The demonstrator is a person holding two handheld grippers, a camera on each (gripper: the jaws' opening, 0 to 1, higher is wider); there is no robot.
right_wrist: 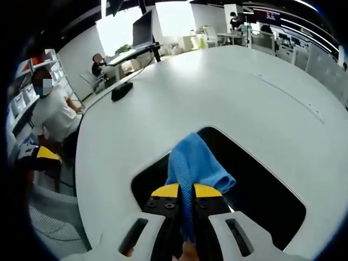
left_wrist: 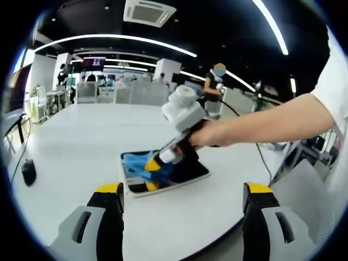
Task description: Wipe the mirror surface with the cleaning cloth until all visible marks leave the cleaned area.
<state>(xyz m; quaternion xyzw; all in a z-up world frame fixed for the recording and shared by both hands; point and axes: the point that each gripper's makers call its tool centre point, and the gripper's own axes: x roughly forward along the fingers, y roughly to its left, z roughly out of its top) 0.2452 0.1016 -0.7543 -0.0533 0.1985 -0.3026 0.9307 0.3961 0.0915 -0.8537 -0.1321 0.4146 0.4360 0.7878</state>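
With the right gripper pinching the blue cleaning cloth flat on the white-framed mirror lying on the white table, press evenly and sweep edge to edge (the left gripper, jaws wide and holding nothing, hangs back beside the mirror).

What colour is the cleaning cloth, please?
Blue; the cloth shows best in the right gripper view.
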